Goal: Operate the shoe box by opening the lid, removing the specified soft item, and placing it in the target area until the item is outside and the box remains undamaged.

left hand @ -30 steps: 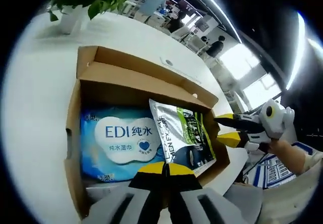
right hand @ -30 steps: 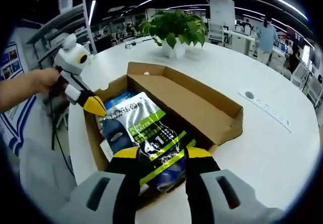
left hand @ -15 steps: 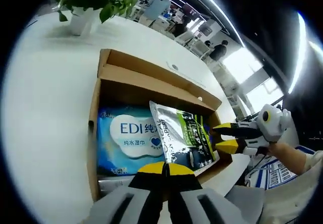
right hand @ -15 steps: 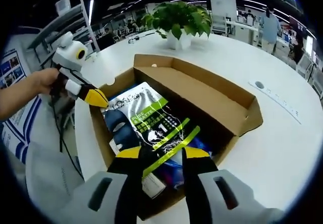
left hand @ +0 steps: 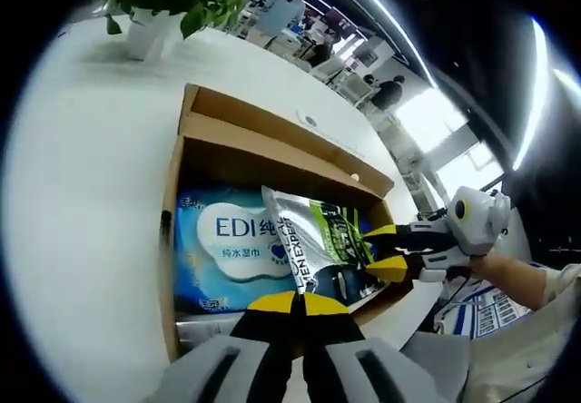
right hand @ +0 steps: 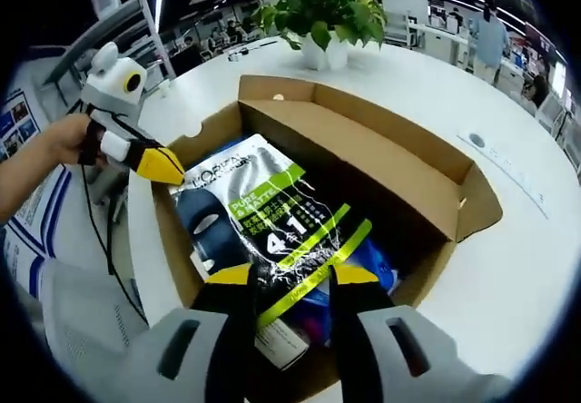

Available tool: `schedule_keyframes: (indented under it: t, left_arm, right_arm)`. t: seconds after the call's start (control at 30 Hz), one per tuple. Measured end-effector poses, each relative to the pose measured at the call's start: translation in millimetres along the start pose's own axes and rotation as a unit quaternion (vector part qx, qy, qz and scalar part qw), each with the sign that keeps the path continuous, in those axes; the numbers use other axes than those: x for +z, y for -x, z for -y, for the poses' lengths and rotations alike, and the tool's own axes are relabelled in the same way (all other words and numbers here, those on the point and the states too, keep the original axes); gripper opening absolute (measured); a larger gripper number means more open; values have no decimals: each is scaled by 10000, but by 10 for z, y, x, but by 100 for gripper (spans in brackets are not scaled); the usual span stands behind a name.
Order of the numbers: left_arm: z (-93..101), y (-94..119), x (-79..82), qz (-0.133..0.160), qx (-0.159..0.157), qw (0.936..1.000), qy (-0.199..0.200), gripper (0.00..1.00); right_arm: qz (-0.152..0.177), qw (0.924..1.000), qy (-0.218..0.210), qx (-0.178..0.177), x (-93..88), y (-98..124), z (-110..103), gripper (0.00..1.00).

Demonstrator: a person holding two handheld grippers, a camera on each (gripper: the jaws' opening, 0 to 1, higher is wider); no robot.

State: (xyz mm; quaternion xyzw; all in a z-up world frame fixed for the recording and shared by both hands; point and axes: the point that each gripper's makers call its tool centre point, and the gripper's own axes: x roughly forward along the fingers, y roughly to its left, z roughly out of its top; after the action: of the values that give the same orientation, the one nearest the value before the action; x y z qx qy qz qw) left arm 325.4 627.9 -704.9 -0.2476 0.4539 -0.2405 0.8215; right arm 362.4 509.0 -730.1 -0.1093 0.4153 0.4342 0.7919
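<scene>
round white desk [left hand: 82, 176] carries everything. open brown cardboard shoe box [right hand: 399, 162] sits on it, lid folded back flat on the far side, toward a green leafy plant in a white pot [right hand: 324, 24] that stands on the desk beyond the box.

inside the box: a blue wet-wipes pack with a white "edi" label [left hand: 227, 244] lies flat on the box floor, taking most of it. a silver soft pouch with green stripes and black print [right hand: 277, 226] lies on top of the wipes pack, tilted, one end propped near the box's short wall. a smaller white-labelled item shows at the box's near wall under the pouch; cannot tell what it is.

left tongs [left hand: 292, 305]: yellow tips pressed together, nothing between them, hovering over the box's near long wall. in the right gripper view they [right hand: 166, 165] sit at the box's short wall, tip right at the pouch's corner; contact unclear.

right tongs [right hand: 286, 280]: yellow tips spread, straddling the lower edge of the pouch above the box, not pinching it. in the left gripper view they [left hand: 392, 249] reach in over the box's short wall, spread, beside the pouch edge, held by a person's hand [left hand: 486, 262].
</scene>
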Motion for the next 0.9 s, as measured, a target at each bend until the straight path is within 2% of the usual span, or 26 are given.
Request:
schedule_keyframes:
  t: [0.13,0.2,0.23,0.27,0.33,0.37,0.4,0.7,0.9]
  left_arm:
    - [-6,-12,1,18,-28,10000,19,1]
    - [57,-25,41,141,-223,9996,109,3]
    - [130,-36,45,141,-427,9987,220,9]
    - [153,-41,38,116,-484,9985,226,12]
    - [158,-73,20,54,-411,9991,119,12]
    - [136,-81,2,-8,-330,9995,19,8]
    - [70,-86,-21,-87,-116,9998,-168,3]
    - [60,-66,-44,-77,-62,9998,-146,0]
    - [11,-22,-40,-28,30,9998,-176,0]
  right_arm:
    - [-9,10000,-73,-1,-10,12,8,29]
    - [-21,10000,-80,0,-15,9,14,29]
    - [-23,9999,-99,0,-16,6,16,29]
    - [-25,9999,-111,0,-17,3,16,29]
    - [-26,9999,-130,6,-19,-1,16,28]
    - [-25,9999,-134,6,-18,-1,18,28]
    - [-28,9999,-128,-2,-19,-1,22,28]
    - [-16,10000,12,-46,-14,20,11,28]
    - [-88,9999,-126,19,-42,3,-2,29]
